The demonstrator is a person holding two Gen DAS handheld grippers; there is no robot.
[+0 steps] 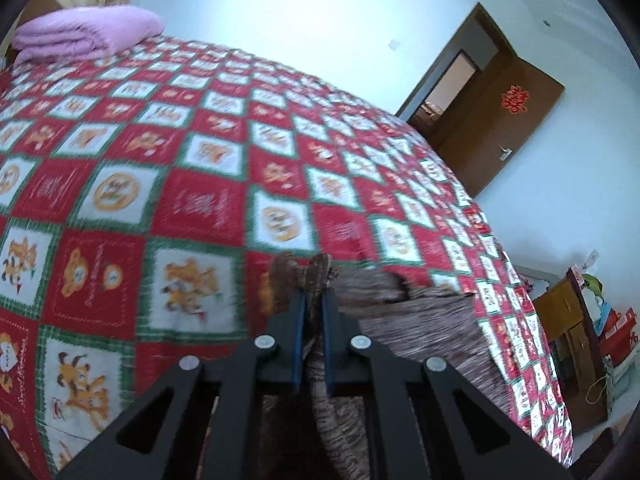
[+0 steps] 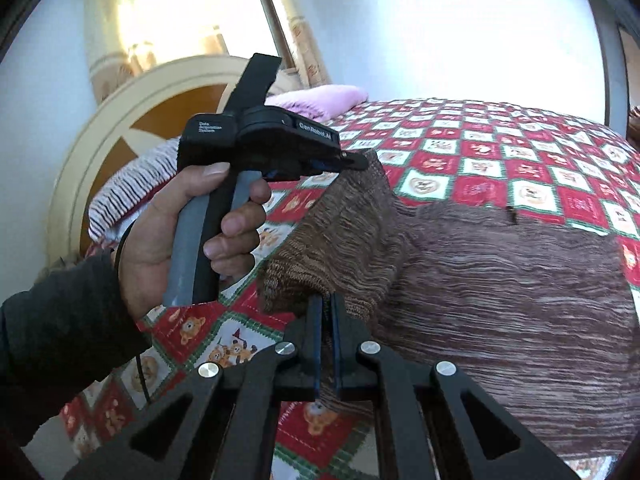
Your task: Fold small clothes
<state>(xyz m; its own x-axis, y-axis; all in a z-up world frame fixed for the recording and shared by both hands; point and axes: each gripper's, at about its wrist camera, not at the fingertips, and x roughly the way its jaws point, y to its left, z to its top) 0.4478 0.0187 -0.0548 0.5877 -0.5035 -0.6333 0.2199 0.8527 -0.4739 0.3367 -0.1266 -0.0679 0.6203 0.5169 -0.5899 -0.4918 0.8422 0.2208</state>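
Bedroom setup, with a bed [image 1: 168,152] under a red, white and green checked quilt full of little bear pictures filling most of both views. Upper left of the left wrist view there's a folded pink blanket [image 1: 84,34] by the headboard, and a brown door [image 1: 512,104] stands open at upper right.

Task item is a brown marled knit garment [image 2: 500,280], sweater-ish I think, though the blur makes it hard to call. Most of it lies spread over the quilt in the right half of the right wrist view.

Left claw [image 1: 313,304] is clamped together on a bunched bit of the knit, with fabric poking out past the tips at centre frame. Right claw [image 2: 325,316] is likewise pinched shut on an edge at lower centre. You can also see the person's hand [image 2: 180,236] around the other tool's handle at left, its tip holding a raised corner up off the quilt.

My guess is two points along one edge are held so that side lifts evenly and can be carried over for a fold.

No boxes or baskets near the garment. Some stuff sits stacked on furniture at the far right edge, too small to make out.
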